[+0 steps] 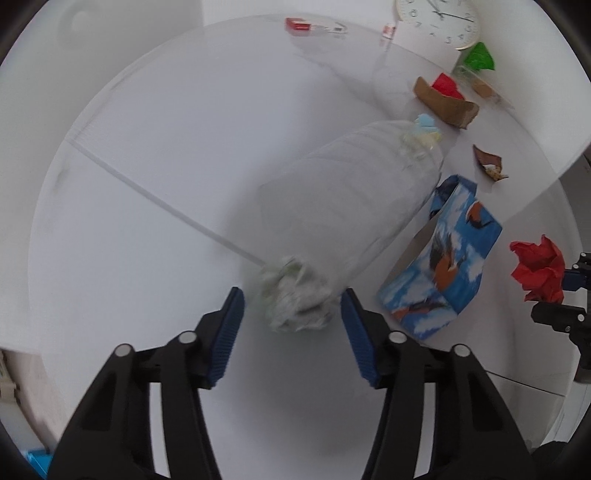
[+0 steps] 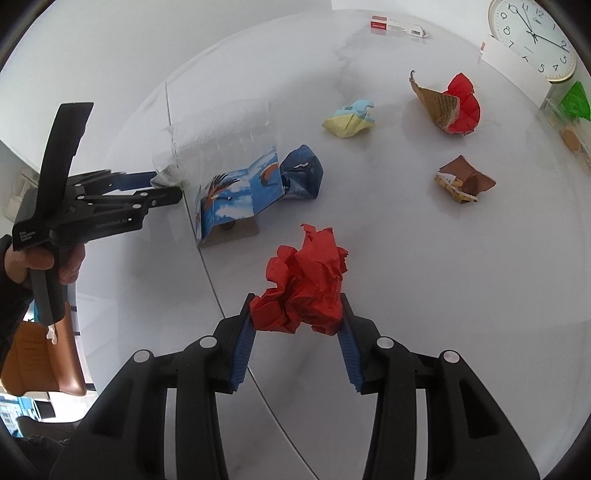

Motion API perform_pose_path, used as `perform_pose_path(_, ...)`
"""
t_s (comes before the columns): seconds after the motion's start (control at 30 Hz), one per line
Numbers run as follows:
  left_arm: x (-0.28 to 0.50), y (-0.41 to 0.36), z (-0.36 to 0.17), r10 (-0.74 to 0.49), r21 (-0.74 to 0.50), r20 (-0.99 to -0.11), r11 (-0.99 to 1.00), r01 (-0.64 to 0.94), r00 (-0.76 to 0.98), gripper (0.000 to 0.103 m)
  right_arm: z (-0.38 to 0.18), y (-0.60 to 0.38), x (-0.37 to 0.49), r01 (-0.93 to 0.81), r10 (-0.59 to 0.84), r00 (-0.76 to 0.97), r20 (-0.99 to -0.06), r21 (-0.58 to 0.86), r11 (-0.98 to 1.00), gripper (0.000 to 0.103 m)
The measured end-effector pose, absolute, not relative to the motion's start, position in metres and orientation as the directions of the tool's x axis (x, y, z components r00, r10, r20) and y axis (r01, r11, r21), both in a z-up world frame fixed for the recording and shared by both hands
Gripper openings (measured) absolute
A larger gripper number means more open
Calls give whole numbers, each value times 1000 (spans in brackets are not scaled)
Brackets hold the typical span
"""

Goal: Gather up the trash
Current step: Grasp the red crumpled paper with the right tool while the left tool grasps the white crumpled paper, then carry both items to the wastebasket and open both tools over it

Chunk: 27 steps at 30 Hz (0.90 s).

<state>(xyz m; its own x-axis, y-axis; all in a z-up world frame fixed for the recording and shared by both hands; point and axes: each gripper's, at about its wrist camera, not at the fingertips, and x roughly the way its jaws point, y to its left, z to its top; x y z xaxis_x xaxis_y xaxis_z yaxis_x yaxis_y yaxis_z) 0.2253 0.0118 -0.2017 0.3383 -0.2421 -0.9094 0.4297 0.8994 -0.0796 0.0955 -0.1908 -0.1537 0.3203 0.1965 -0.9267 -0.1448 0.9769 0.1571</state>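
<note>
My right gripper [image 2: 297, 314] is shut on a crumpled red paper ball [image 2: 306, 288], held above the white table [image 2: 406, 240]; the ball also shows in the left wrist view [image 1: 539, 269]. My left gripper [image 1: 291, 306] grips the bunched end [image 1: 295, 299] of a clear plastic bag [image 1: 351, 195] that stretches away from it; the bag also shows in the right wrist view [image 2: 221, 144]. On the table lie a crushed blue bird-print box [image 2: 255, 188], a yellow and blue paper wad [image 2: 349, 120], a brown and red carton piece [image 2: 447, 105] and a brown wrapper [image 2: 463, 179].
A wall clock [image 2: 532, 37] leans at the table's far right. A red and white box [image 2: 397, 26] lies at the far edge. A glass jar with green paper [image 2: 570, 107] stands at the right. A brown chair [image 2: 40, 354] is left of the table.
</note>
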Motion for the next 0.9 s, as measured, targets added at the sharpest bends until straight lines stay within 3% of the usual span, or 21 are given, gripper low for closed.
perform_pose_path(0.27,235,13,-201,-297,-132,-889,895,426,348,27,-153,-190,93,-127,195,324,-926,161,979,43)
perform_pose_path(0.57,207,33,-189,-302,-177,-877,926,334,374,26,-147,-186,91,-138,208,333,-920,171,976,43)
perform_pose_path(0.9,99,90,-160,-234,-214,-896,972,93,378,26,-122,-135,58,-276,296,321,-900,210,938,43)
